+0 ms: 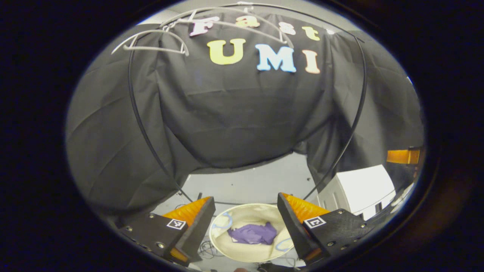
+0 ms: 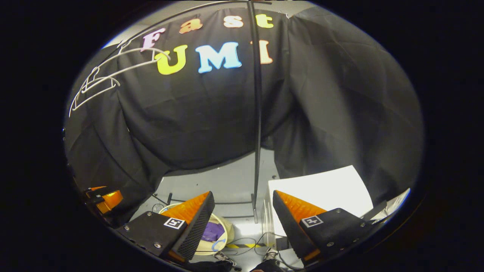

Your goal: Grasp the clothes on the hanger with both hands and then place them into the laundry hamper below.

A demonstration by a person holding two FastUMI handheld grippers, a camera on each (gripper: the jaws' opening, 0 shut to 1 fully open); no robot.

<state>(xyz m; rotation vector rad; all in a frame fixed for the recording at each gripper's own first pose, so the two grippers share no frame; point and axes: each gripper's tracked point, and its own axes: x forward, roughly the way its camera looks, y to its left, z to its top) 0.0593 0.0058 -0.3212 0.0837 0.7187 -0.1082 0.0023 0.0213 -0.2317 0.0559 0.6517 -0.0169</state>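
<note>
Clothes (image 1: 253,233), a crumpled purple garment, are lying inside the laundry hamper (image 1: 227,245), near the middle of its round cream interior and clear of its rim. In the right gripper view the same purple fabric (image 2: 211,231) is showing inside the hamper (image 2: 223,241), partly hidden behind that gripper's left finger. White hangers (image 1: 159,41) are hanging bare at the top of a thin black rack frame (image 1: 140,121), against the black cloth wall; in the right gripper view the hangers (image 2: 102,81) are sitting toward the upper left. The left gripper (image 1: 245,215) is hovering above the hamper with its jaws standing wide apart and nothing between them. The right gripper (image 2: 244,211) is likewise holding its jaws wide apart and empty, beside the rack's upright post (image 2: 257,113). A white box (image 2: 321,192) is standing on the grey floor (image 1: 249,181) to the right of the hamper.
</note>
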